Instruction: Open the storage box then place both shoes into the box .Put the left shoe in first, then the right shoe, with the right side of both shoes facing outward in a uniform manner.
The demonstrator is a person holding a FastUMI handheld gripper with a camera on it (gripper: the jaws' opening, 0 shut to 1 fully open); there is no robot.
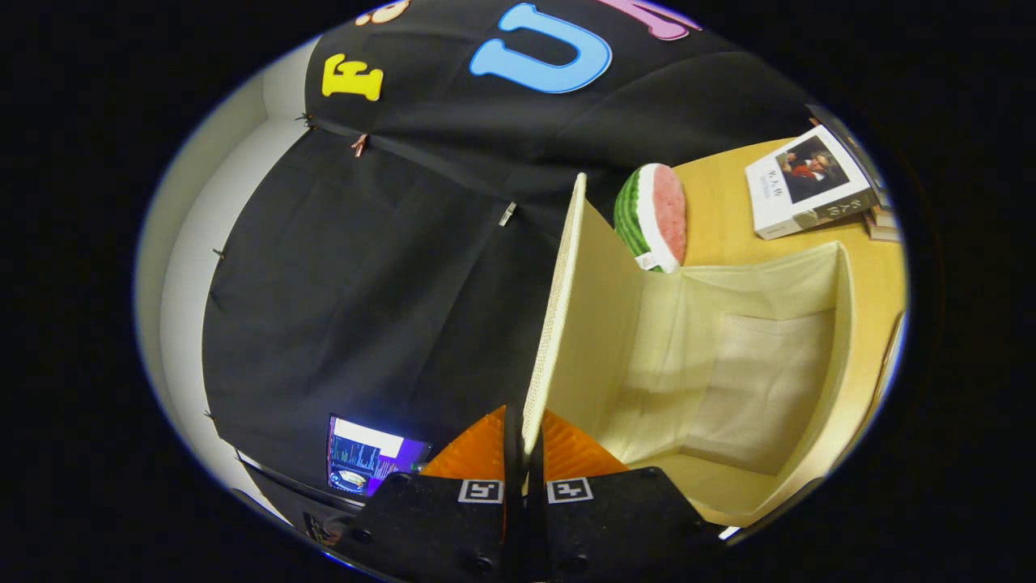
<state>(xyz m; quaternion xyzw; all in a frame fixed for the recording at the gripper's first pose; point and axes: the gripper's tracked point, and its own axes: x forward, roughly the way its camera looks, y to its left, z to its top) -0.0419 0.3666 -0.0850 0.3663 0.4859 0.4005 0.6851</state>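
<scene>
My gripper [523, 441] is shut on the edge of the storage box's lid [591, 324], a cream fabric flap that stands raised and runs away from the fingers. Right of the lid the cream storage box [842, 308] stands open, its pale lined inside bare. The view is rolled, so the wooden table [720, 202] and box appear tilted on their side.
A plush watermelon slice [651, 214] sits on the table just beyond the box. A white book [809, 182] lies farther off, with other books under it. A lit screen [368, 457] glows left of the fingers, below the black booth wall.
</scene>
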